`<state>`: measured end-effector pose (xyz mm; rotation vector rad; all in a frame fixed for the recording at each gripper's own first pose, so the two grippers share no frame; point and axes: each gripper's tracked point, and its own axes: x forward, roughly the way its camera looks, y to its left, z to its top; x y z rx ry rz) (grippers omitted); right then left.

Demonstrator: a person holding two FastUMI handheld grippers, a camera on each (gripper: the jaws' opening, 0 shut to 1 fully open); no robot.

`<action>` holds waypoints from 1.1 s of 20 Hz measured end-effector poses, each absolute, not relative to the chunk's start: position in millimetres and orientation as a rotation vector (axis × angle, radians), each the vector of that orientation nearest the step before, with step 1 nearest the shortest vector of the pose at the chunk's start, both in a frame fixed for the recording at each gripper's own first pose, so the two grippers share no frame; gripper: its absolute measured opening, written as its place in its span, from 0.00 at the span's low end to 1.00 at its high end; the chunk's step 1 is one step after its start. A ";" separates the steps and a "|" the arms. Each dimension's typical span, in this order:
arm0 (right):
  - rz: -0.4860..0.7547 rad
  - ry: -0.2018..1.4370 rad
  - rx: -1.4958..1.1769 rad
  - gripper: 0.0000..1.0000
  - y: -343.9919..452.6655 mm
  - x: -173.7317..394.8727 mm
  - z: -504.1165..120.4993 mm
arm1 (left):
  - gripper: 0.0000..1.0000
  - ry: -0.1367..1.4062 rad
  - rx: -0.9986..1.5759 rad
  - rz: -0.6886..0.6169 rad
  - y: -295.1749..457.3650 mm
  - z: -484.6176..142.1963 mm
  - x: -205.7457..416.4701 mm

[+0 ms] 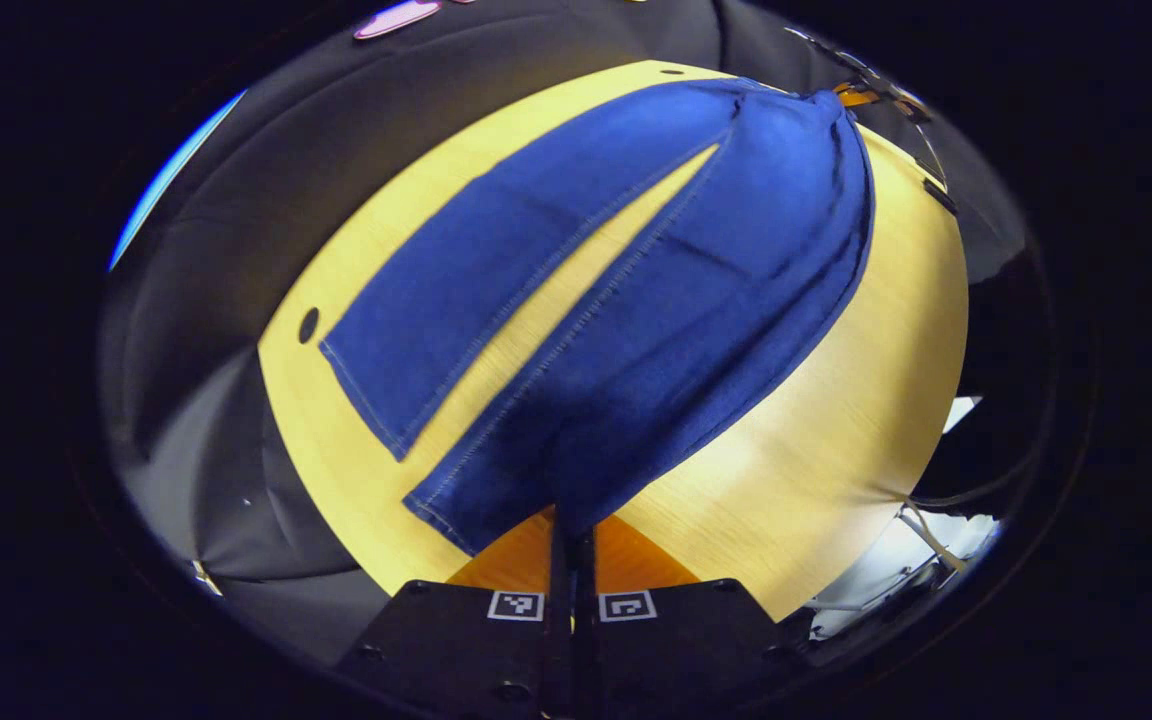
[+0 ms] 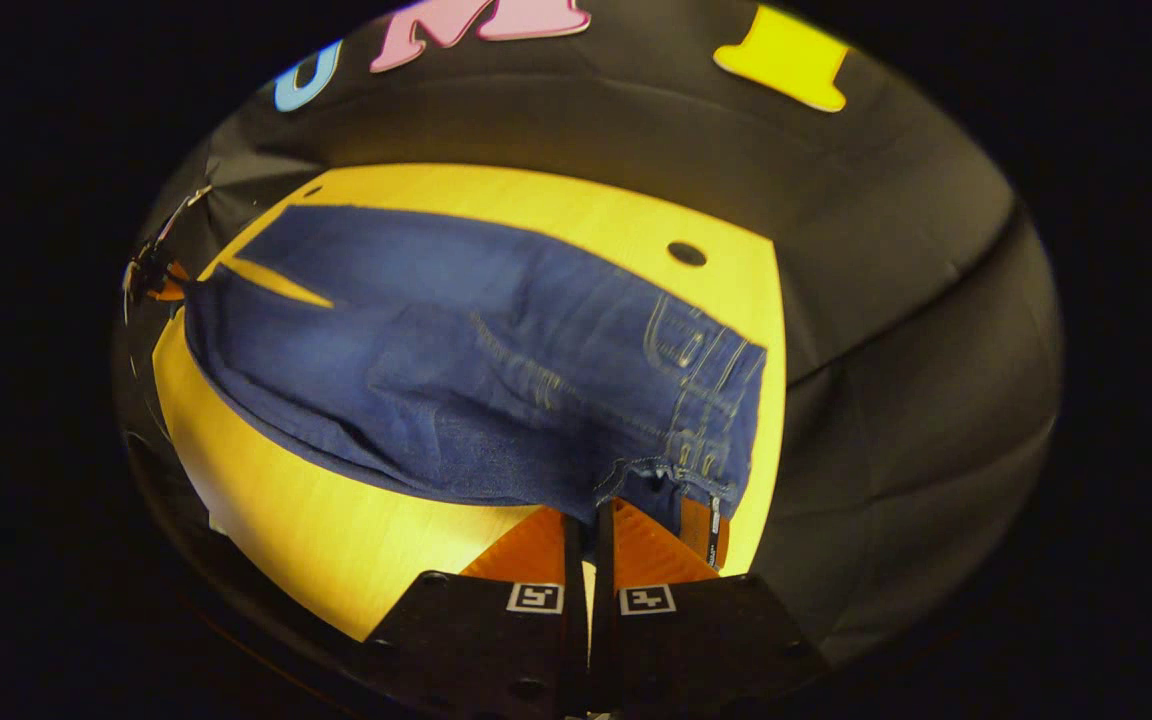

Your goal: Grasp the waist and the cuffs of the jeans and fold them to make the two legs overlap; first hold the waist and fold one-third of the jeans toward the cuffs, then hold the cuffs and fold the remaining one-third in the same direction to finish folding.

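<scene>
Pinching a cuff (image 1: 456, 505) of the blue jeans (image 1: 636, 290), my left gripper (image 1: 572, 535) has its fingers pressed together on the denim, lifting that leg off the yellow table (image 1: 836, 430); the other leg lies flat beside it. My right gripper (image 2: 591, 520) has its fingers clamped on the waist (image 2: 706, 420), raised near the table's edge, with a hole (image 2: 686, 253) in the tabletop beyond

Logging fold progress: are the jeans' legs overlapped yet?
No. The jeans lie spread, bare table showing between the legs.
</scene>
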<state>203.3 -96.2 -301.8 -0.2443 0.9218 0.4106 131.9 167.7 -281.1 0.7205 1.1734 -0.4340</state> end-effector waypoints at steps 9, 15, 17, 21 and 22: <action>0.327 0.796 -0.199 0.06 -82.8 306.5 -260.2 | 0.05 1.094 0.661 -0.278 177.0 -250.2 252.1; 0.305 0.841 -0.212 0.06 -63.1 389.9 -295.0 | 0.06 1.122 0.624 -0.187 204.7 -294.7 339.0; 0.291 0.874 -0.222 0.06 -56.3 407.8 -318.7 | 0.06 1.142 0.589 -0.146 212.9 -313.4 362.4; 0.277 0.928 -0.205 0.05 -46.0 424.6 -361.4 | 0.06 1.163 0.588 -0.108 212.2 -341.6 383.7; 0.276 0.938 -0.214 0.06 -44.6 427.8 -372.1 | 0.06 1.170 0.577 -0.093 212.3 -348.2 385.4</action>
